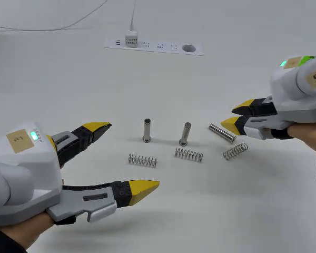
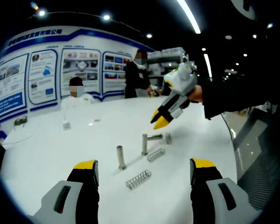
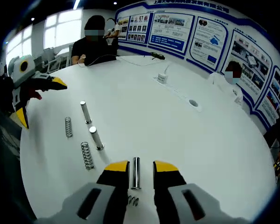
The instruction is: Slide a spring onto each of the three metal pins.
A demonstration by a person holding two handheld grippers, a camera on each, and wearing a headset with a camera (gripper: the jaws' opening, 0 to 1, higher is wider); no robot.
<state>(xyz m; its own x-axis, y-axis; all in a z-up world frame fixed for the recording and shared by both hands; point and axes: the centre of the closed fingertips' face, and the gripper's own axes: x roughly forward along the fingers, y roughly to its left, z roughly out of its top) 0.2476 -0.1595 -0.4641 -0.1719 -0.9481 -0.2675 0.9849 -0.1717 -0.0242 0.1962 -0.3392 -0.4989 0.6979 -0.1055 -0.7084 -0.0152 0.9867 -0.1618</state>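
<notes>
Pin (image 3: 136, 175) lying between ajar right tongs (image 3: 136, 165) | left tongs (image 2: 144, 163) wide open, springs (image 2: 138, 179) ahead

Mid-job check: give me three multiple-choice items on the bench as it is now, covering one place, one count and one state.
1. In the head view, where is the lying pin?
A) left of the upright pins
B) right of them, by the right gripper
C) on the power strip

2. How many springs lie on the table?
A) two
B) three
C) five

3. What state is the left gripper in?
A) jaws wide open, empty
B) shut on a spring
C) shut on a pin

Answers:
1 B: the pin lies flat just off the right gripper's jaw tips.
2 B: one spring lies near each pin.
3 A: bare table shows between its jaws.
</notes>
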